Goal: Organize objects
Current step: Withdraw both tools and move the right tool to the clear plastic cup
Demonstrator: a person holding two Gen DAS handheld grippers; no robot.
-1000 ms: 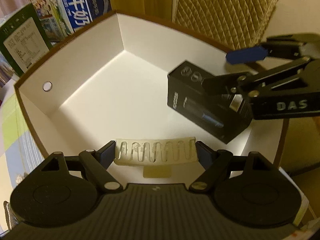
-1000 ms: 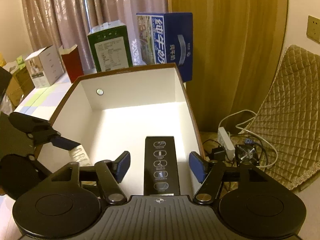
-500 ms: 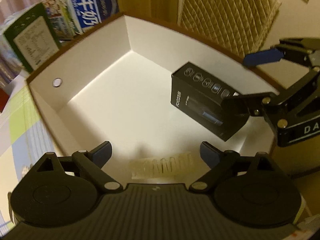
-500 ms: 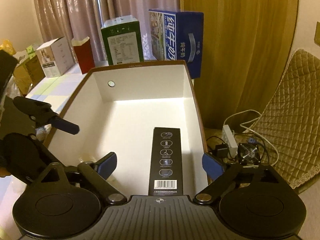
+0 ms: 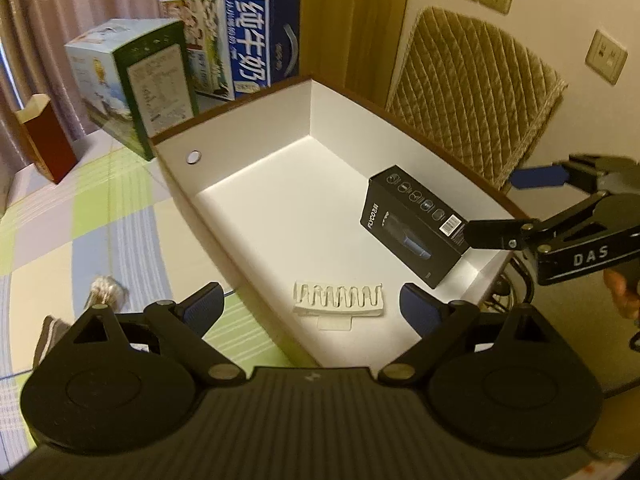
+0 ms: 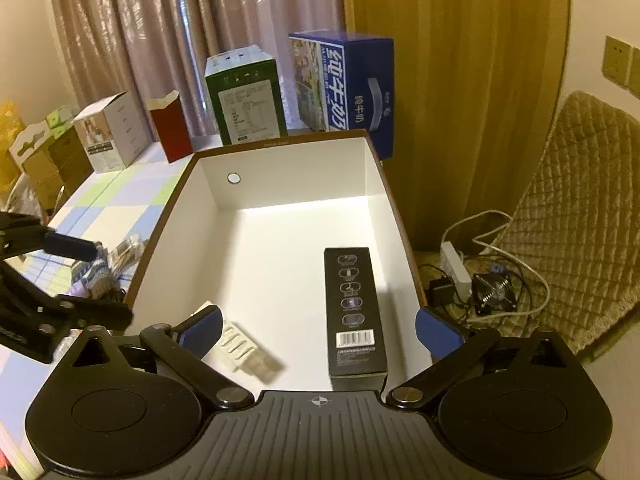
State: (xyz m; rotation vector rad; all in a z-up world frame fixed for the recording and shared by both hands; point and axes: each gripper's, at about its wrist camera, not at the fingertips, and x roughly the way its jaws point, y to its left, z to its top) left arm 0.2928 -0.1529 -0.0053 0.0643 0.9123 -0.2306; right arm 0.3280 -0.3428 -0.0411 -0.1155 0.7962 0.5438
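We've let go both items: comb tray (image 5: pixel 339 299) lower centre, black carton (image 6: pixel 354 312) lower right, both on floor of white box (image 5: pixel 256 152). Left gripper (image 5: pixel 312 306) spread, empty; right gripper (image 6: pixel 318 330) jaws opening, clear of carton. Next: fetch remaining clutter.

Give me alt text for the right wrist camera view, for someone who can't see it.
An open white-lined box holds a long black carton and a cream ridged tray. The right gripper, jaws opening, hovers above them holding nothing. Milk cartons stand behind the box.
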